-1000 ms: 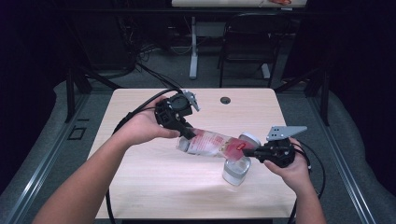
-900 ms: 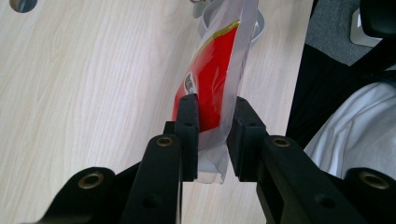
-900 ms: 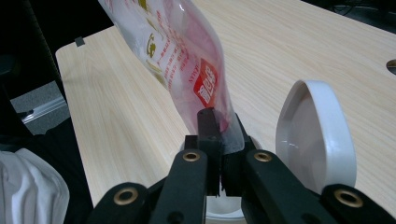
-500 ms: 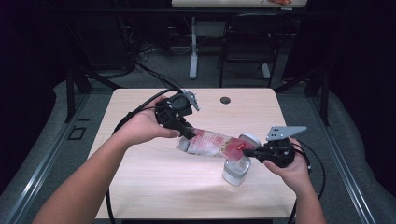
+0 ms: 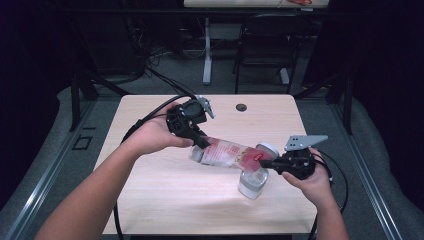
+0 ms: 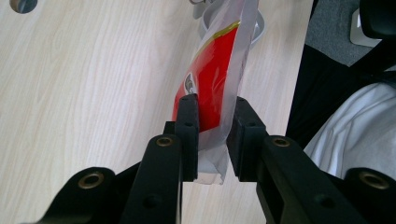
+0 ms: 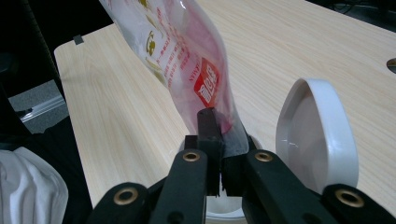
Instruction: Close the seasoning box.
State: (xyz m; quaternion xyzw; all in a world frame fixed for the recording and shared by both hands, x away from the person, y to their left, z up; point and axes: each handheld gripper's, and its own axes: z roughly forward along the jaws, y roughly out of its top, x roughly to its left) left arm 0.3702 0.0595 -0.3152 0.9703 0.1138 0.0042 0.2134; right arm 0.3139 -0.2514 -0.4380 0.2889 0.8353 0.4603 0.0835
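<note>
**Red pouch held slanted over a jar**

High view: left gripper (image 5: 199, 141) lifts the pouch (image 5: 227, 153) above the tabletop (image 5: 165, 200), slanting it toward the jar (image 5: 251, 183) (likely to pour).

Left gripper view: fingers (image 6: 188, 122) clamp its sealed end.

Right gripper view: fingers (image 7: 208, 140) pinch its lower corner, lid (image 7: 314, 135) beside.

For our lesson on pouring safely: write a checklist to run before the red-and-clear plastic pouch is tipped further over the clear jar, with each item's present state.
1. Left gripper clamped on the red-and-clear plastic pouch: ok.
2. Right gripper pinching the pouch's other end: ok.
3. Pouch end over the clear jar: ok.
4. White hinged lid swung clear of the opening: ok.
5. Jar upright on the light wooden table: ok.
6. Pouch end cut open: cannot tell.
</note>
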